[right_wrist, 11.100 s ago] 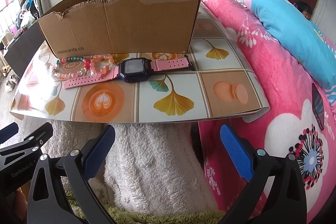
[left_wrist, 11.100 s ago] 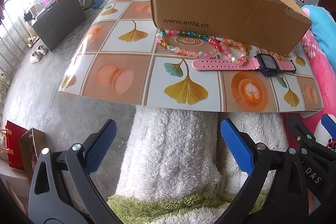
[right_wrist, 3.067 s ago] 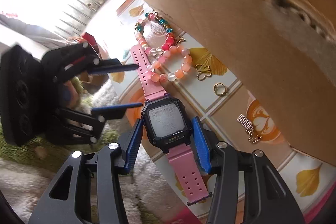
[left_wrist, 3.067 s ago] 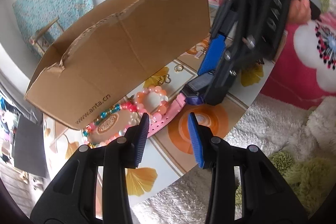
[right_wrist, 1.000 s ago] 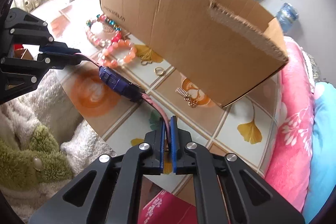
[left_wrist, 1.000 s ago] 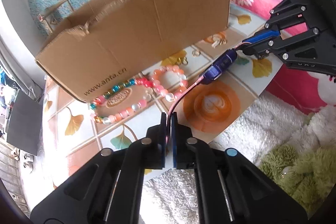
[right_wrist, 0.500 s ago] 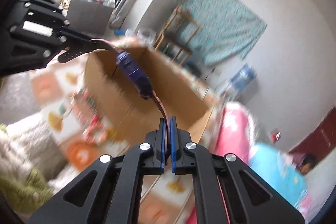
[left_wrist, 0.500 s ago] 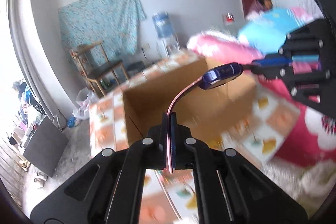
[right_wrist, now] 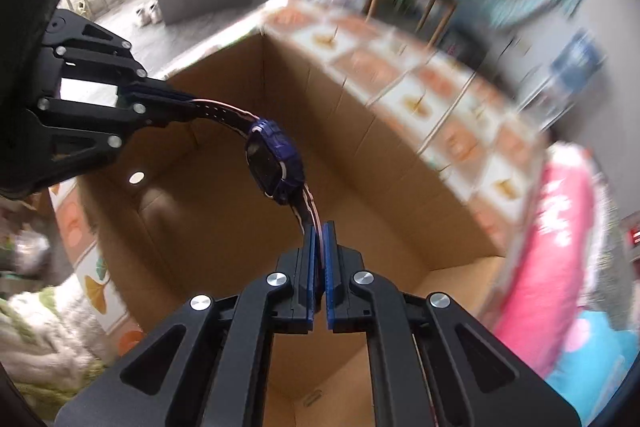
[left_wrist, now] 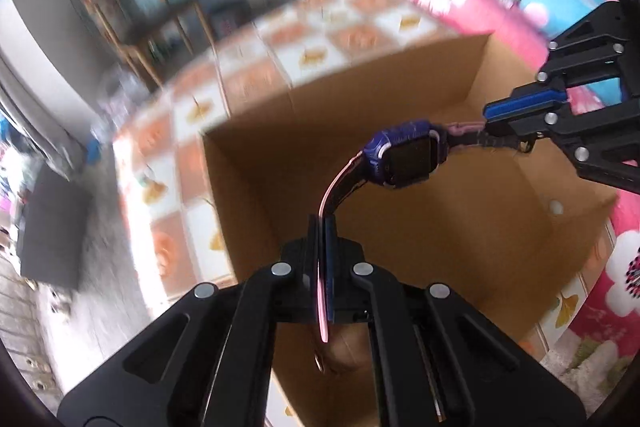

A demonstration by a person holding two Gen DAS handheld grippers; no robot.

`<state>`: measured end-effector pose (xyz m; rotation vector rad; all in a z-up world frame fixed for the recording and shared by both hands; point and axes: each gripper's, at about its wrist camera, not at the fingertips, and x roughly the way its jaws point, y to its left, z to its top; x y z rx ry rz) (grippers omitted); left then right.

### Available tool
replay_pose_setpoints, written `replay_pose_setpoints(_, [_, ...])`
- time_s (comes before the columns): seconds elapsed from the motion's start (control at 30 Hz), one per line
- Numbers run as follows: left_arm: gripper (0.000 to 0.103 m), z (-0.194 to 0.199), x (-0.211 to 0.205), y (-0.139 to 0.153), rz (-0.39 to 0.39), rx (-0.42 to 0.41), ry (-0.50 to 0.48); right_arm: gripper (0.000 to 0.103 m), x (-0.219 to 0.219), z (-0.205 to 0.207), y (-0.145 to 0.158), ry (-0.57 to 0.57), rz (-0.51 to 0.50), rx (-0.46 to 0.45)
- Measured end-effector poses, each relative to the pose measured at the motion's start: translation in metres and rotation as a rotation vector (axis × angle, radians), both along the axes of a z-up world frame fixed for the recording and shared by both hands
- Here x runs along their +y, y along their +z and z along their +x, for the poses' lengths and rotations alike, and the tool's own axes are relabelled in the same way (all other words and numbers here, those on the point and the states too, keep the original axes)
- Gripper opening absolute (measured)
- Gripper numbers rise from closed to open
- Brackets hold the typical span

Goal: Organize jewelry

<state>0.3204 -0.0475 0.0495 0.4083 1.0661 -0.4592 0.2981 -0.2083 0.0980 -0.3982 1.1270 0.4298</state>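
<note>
Grippers held the watch (left_wrist: 404,159) between them above the open cardboard box (left_wrist: 460,227): the left gripper (left_wrist: 322,227) clamped one pink strap end, the right gripper (right_wrist: 319,231) pinched the other (background blurred), over the tiled-pattern tabletop (right_wrist: 436,79).

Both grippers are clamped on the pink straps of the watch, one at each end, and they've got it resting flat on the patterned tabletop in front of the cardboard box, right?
Not quite. Both the left gripper and the right gripper are clamped on the straps of the watch, one at each end, but it is not on the tabletop. The left wrist view shows it hanging in the air over the open cardboard box, above the box's inside.
</note>
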Motion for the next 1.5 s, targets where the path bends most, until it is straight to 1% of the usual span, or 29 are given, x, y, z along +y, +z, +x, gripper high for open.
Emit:
replay_pose_setpoints(0.03, [0.002, 0.014, -0.001, -0.01, 0.006, 0.053, 0.008, 0.004, -0.001, 0.008, -0.006, -0.002, 0.007, 0.035])
replay_pose_setpoints(0.07, [0.002, 0.021, 0.0, -0.018, 0.009, 0.085, 0.012, 0.004, -0.002, 0.019, -0.015, -0.005, 0.017, 0.081])
replay_pose_setpoints(0.1, [0.003, 0.028, 0.0, -0.024, 0.011, 0.11, 0.018, 0.004, -0.003, 0.024, -0.019, -0.009, 0.02, 0.105])
replay_pose_setpoints(0.13, [0.002, 0.036, -0.002, -0.027, 0.036, 0.096, 0.023, 0.004, -0.004, 0.033, -0.025, -0.013, 0.023, 0.141])
replay_pose_setpoints(0.17, [0.002, 0.04, -0.003, -0.029, 0.05, 0.09, 0.018, 0.004, -0.006, 0.04, -0.031, -0.022, 0.016, 0.158])
replay_pose_setpoints(0.27, [0.002, 0.051, -0.001, -0.028, 0.049, 0.102, 0.02, 0.004, -0.009, 0.052, -0.037, -0.039, 0.008, 0.173])
replay_pose_setpoints(0.33, [0.002, 0.054, -0.001, -0.028, 0.049, 0.092, 0.007, 0.004, -0.012, 0.056, -0.038, -0.05, 0.018, 0.171])
replay_pose_setpoints(0.43, [0.005, 0.054, -0.003, -0.027, 0.06, 0.045, -0.011, 0.004, -0.017, 0.057, -0.033, -0.061, 0.037, 0.162])
replay_pose_setpoints(0.47, [0.006, 0.054, -0.003, -0.027, 0.068, 0.016, -0.014, 0.004, -0.019, 0.055, -0.032, -0.069, 0.045, 0.16])
replay_pose_setpoints(0.5, [0.01, 0.052, -0.002, -0.026, 0.066, -0.006, -0.013, 0.004, -0.023, 0.057, -0.03, -0.076, 0.049, 0.16])
replay_pose_setpoints(0.57, [0.017, 0.05, 0.0, -0.022, 0.042, -0.036, -0.014, 0.004, -0.025, 0.053, -0.029, -0.085, 0.053, 0.158])
replay_pose_setpoints(0.6, [0.024, 0.049, 0.0, -0.018, 0.019, -0.06, -0.013, 0.004, -0.026, 0.051, -0.027, -0.09, 0.058, 0.157])
replay_pose_setpoints(0.63, [0.027, 0.048, 0.001, -0.014, -0.002, -0.085, -0.011, 0.004, -0.027, 0.051, -0.027, -0.093, 0.059, 0.157])
replay_pose_setpoints(0.73, [0.031, 0.045, 0.005, -0.003, -0.049, -0.147, -0.001, 0.004, -0.032, 0.043, -0.023, -0.098, 0.055, 0.155])
replay_pose_setpoints(0.8, [0.038, 0.043, 0.009, 0.003, -0.058, -0.174, 0.022, 0.005, -0.034, 0.038, -0.022, -0.094, 0.034, 0.162])
replay_pose_setpoints(0.87, [0.041, 0.035, 0.015, 0.011, -0.068, -0.205, 0.043, 0.005, -0.037, 0.033, -0.024, -0.079, -0.014, 0.194])
replay_pose_setpoints(0.9, [0.046, 0.029, 0.02, 0.015, -0.077, -0.217, 0.052, 0.006, -0.037, 0.031, -0.027, -0.066, -0.044, 0.22])
replay_pose_setpoints(0.93, [0.048, 0.025, 0.022, 0.018, -0.077, -0.227, 0.061, 0.006, -0.036, 0.028, -0.034, -0.04, -0.096, 0.261])
replay_pose_setpoints(0.97, [0.051, 0.017, 0.026, 0.021, -0.072, -0.247, 0.075, 0.006, -0.035, 0.028, -0.038, -0.025, -0.129, 0.28])
replay_pose_setpoints(1.0, [0.055, 0.009, 0.03, 0.023, -0.075, -0.266, 0.08, 0.006, -0.033, 0.027, -0.046, 0.003, -0.193, 0.32])
replay_pose_setpoints(1.07, [0.06, -0.002, 0.036, 0.024, -0.087, -0.279, 0.091, 0.006, -0.028, 0.029, -0.061, 0.045, -0.28, 0.385])
replay_pose_setpoints(1.1, [0.06, -0.007, 0.039, 0.022, -0.084, -0.279, 0.102, 0.006, -0.027, 0.03, -0.067, 0.063, -0.317, 0.403])
replay_pose_setpoints(1.17, [0.06, -0.012, 0.047, 0.017, -0.084, -0.261, 0.121, 0.01, -0.023, 0.034, -0.082, 0.092, -0.386, 0.456])
replay_pose_setpoints(1.23, [0.06, -0.017, 0.054, 0.014, -0.093, -0.251, 0.144, 0.021, -0.019, 0.036, -0.093, 0.12, -0.449, 0.472])
replay_pose_setpoints(1.27, [0.06, -0.02, 0.058, 0.015, -0.102, -0.254, 0.149, 0.023, -0.017, 0.036, -0.096, 0.134, -0.467, 0.474])
replay_pose_setpoints(1.37, [0.06, -0.027, 0.068, 0.017, -0.147, -0.248, 0.157, 0.023, -0.012, 0.038, -0.111, 0.169, -0.516, 0.49])
replay_pose_setpoints(1.43, [0.06, -0.035, 0.075, 0.016, -0.153, -0.253, 0.158, 0.023, -0.012, 0.039, -0.118, 0.178, -0.545, 0.487])
replay_pose_setpoints(1.5, [0.06, -0.039, 0.078, 0.014, -0.149, -0.256, 0.158, 0.023, -0.014, 0.041, -0.123, 0.171, -0.553, 0.495])
